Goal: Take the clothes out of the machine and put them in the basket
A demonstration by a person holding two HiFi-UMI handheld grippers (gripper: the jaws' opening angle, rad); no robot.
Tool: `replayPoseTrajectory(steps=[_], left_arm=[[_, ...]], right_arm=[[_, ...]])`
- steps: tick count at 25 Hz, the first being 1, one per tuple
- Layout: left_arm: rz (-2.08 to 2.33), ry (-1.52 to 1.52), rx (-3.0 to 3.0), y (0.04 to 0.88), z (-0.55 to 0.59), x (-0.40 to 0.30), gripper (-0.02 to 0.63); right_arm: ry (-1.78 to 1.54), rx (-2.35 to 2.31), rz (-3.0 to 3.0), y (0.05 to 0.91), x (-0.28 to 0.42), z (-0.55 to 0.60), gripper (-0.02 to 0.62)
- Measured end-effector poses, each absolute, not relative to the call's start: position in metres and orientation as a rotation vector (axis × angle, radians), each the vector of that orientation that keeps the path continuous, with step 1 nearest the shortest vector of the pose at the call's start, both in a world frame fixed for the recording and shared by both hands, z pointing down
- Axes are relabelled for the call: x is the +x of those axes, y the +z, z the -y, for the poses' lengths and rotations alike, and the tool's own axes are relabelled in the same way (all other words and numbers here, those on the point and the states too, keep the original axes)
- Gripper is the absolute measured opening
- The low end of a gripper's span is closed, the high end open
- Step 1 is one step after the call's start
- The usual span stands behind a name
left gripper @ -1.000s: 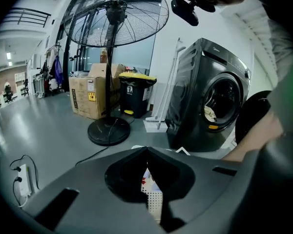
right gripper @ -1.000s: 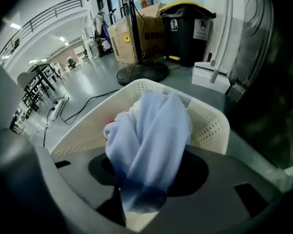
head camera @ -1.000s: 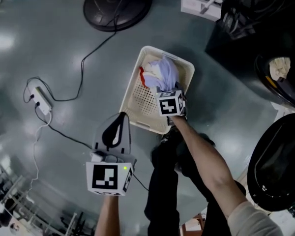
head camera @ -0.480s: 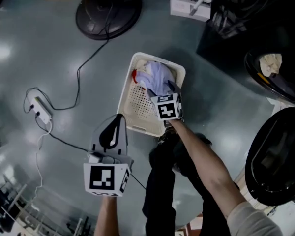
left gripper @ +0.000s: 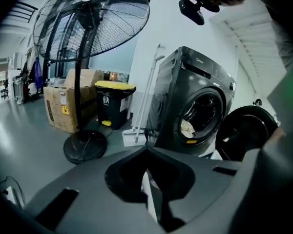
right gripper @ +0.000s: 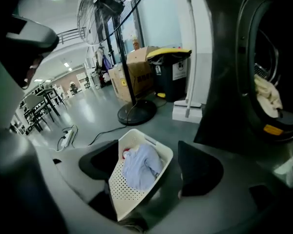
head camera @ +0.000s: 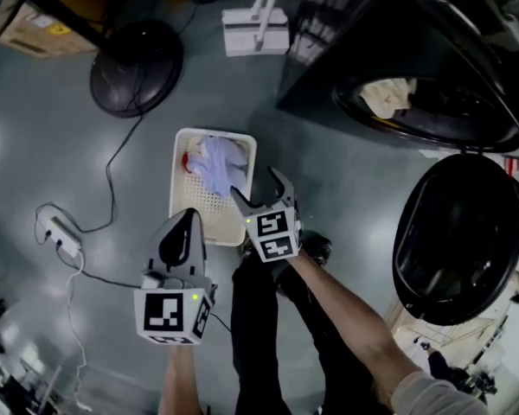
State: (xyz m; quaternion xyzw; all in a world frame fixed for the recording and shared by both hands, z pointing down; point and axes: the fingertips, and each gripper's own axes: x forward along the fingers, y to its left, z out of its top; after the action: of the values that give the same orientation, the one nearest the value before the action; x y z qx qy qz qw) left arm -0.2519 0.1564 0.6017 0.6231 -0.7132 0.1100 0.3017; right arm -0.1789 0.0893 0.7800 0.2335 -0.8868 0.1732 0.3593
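1. Change first: a second ago the right gripper was down in the basket on the garment. It has now come up above the basket's near end, with its jaws wide apart and nothing between them.
2. The pale blue garment stays behind in the basket, heaped at the far end, with a red piece tucked at its left edge.
3. The left gripper has risen too. Its jaws are still pressed together at the tips and hold nothing.
4. The head view has swung round, so the washing machine fills the upper right.
5. The basket lies on the floor with its long axis running away from the person. It leans slightly left in the head view.
6. The basket is cream plastic, rectangular with rounded corners, and its bare near half is pricked with rows of small holes.
7. The garment is soft and crumpled.
8. The machine is dark grey with a round mouth, and a cream cloth lies bunched inside the drum.
9. Its glossy black round door hangs open beside it.
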Motion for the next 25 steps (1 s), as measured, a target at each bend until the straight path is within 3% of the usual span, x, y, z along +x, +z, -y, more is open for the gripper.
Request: replayPoseTrajectory(steps=[12,19,25], left_arm=[[1.696,0.355,1.943,0.514,-0.037,-0.128,0.018],[1.565,0.381,2.08,0.497,0.016,-0.057,0.018],[1.52,0.399,2.126,0.49,0.036,-0.026,0.018]], right_arm=[[0.493,1.079,2.314,0.618,-0.014,0.016,0.39],[0.557,1.271,2.284,0.571,0.081,0.045,0.39],[0.59,1.337,2.251,0.573,0.121,0.057,0.393]])
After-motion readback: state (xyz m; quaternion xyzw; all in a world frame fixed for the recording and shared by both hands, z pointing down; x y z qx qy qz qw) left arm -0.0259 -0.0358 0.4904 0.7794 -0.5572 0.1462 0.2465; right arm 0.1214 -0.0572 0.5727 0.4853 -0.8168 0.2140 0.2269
